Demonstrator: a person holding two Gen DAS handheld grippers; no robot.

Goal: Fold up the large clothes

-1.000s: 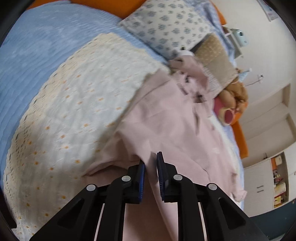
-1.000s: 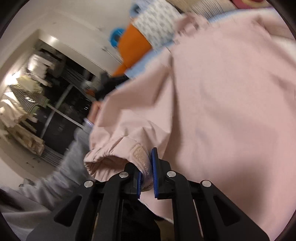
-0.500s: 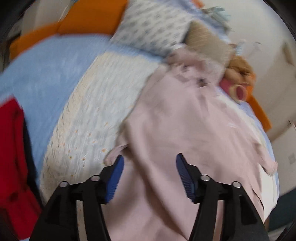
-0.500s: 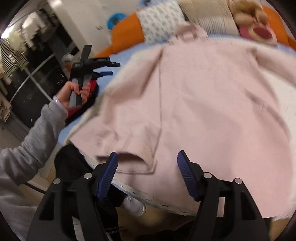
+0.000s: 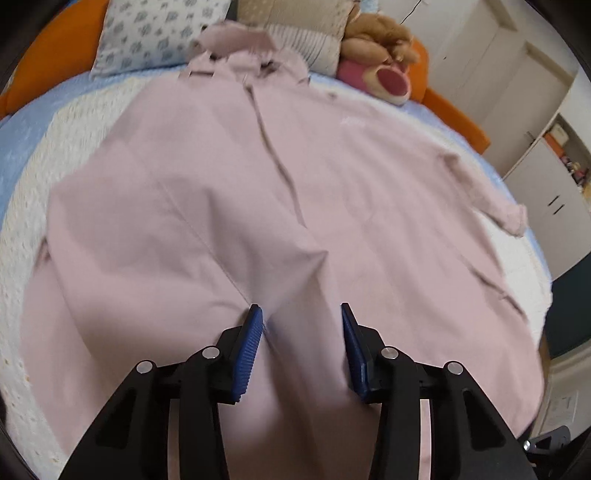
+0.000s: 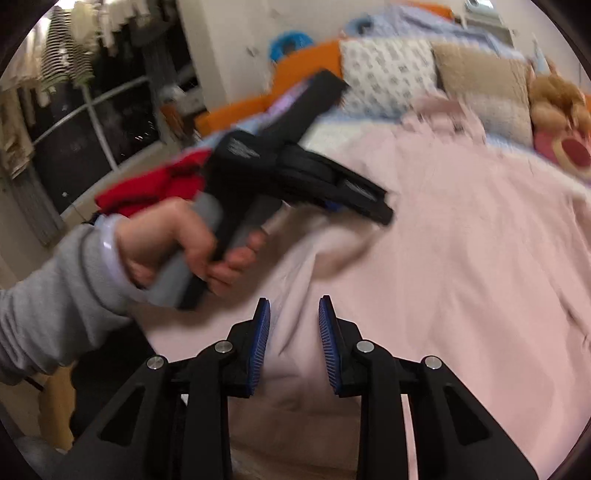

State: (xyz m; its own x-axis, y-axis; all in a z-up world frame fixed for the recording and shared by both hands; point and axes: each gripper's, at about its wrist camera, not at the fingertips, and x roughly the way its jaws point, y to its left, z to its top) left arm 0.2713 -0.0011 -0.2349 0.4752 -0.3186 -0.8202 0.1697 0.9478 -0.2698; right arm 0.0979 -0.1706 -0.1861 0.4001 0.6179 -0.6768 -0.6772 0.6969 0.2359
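Note:
A large pale pink garment (image 5: 229,192) lies spread flat on the bed, collar toward the pillows, a sleeve cuff (image 5: 511,218) out at the right. My left gripper (image 5: 301,317) is open and empty, just above the garment's near middle. My right gripper (image 6: 293,314) is open and empty over the garment's near left part (image 6: 461,258). The right wrist view also shows the left gripper (image 6: 373,206) held in a hand, low over the garment's left edge.
A white dotted cover (image 5: 48,173) lies over a blue quilt (image 5: 18,125). Patterned (image 5: 155,33) and beige (image 5: 295,26) pillows and a plush toy (image 5: 380,48) sit at the head. A red cloth (image 6: 155,188) lies at the bed's left. White cupboards (image 5: 546,184) stand right.
Both grippers let go of the pink garment and opened. The garment now lies flat on the bed. The left gripper swung right, over the garment's middle.

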